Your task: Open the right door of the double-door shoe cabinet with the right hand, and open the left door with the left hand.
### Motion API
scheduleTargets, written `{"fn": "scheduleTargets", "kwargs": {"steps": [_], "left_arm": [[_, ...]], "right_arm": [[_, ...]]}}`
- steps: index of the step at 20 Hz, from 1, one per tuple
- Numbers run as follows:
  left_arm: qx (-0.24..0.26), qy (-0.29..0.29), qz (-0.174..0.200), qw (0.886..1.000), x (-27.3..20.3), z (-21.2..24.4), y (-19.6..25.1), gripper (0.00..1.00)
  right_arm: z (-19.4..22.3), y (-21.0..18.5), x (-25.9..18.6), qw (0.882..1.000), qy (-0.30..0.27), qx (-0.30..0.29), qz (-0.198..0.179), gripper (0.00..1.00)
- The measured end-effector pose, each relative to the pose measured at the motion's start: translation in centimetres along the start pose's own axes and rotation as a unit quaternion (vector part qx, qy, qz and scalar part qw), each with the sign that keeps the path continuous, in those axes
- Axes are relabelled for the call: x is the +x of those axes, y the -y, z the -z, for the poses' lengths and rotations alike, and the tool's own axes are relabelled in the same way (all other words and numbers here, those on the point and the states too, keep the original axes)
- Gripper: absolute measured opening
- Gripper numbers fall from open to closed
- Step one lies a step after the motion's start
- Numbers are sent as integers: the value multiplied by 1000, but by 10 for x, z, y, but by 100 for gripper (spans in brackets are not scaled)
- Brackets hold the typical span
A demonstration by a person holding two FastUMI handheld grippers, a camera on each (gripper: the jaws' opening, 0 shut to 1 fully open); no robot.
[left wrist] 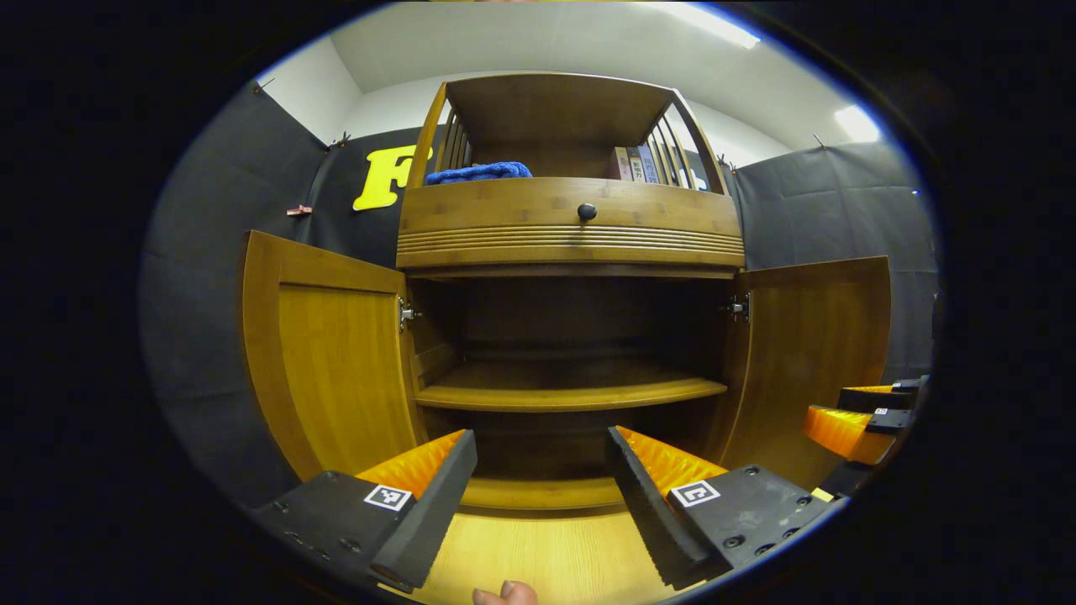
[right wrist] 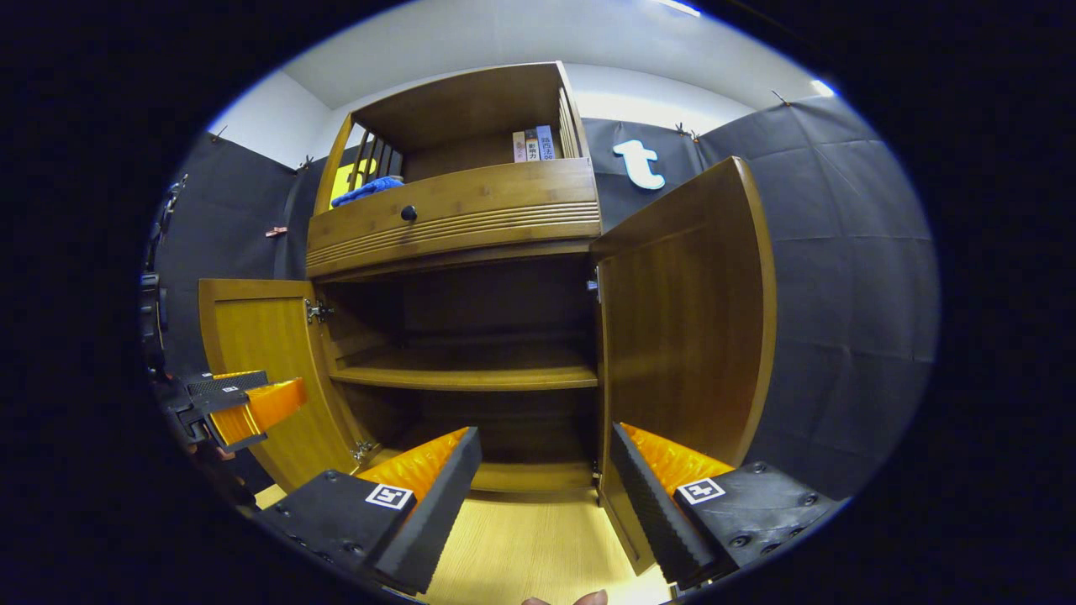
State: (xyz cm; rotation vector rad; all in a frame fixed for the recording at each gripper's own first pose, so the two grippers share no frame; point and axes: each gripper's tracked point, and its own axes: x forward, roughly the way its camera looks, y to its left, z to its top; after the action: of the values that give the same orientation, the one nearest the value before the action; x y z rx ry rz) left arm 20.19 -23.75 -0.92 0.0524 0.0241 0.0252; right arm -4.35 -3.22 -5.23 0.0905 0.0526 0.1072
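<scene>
The wooden shoe cabinet point(left wrist: 572, 227) stands in front of me with both doors swung wide. Its left door point(left wrist: 328, 361) point(right wrist: 252, 361) hangs out to the left and its right door point(left wrist: 820, 353) point(right wrist: 685, 328) out to the right. Inside, a bare shelf point(left wrist: 572, 391) point(right wrist: 466, 376) shows in the dark interior. My left gripper point(left wrist: 542, 470) is open, holding nothing, in front of the cabinet's middle; it also appears at the left edge of the right gripper view point(right wrist: 244, 407). My right gripper point(right wrist: 546, 475) is open and empty beside the right door's lower edge, and shows at the right edge of the left gripper view point(left wrist: 866, 416).
Above the doors is a drawer with a dark round knob point(left wrist: 587, 212) point(right wrist: 408, 213). The top shelf holds a blue cloth point(left wrist: 479, 173) point(right wrist: 367, 189) and a few books point(left wrist: 636, 164) point(right wrist: 533, 144). Light wood floor point(left wrist: 538, 555) lies below; a fingertip point(left wrist: 504, 593) peeks in.
</scene>
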Motion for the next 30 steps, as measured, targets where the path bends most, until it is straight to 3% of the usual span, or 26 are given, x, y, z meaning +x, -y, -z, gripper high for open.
{"fn": "scheduleTargets", "kwargs": {"steps": [8,17,20,21,29,30], "left_arm": [[2,1,3,1000,-5,-1,2,99],[7,3,3,1000,-13,-3,-1,94],[13,3,5,1000,-16,-3,0,99],[14,3,6,1000,-16,-3,0,94],[12,4,5,1000,-13,-6,5,94],[13,4,5,1000,-13,-6,5,99]], "right_arm": [[-2,1,-6,1000,4,-1,5,98],[-4,-3,-13,1000,6,-3,1,98],[-3,-6,-15,1000,5,-4,-1,98],[-3,-5,-16,1000,4,-4,-2,100],[-2,-3,-17,1000,2,-10,-1,100],[-2,-1,-17,1000,1,-10,0,98]]}}
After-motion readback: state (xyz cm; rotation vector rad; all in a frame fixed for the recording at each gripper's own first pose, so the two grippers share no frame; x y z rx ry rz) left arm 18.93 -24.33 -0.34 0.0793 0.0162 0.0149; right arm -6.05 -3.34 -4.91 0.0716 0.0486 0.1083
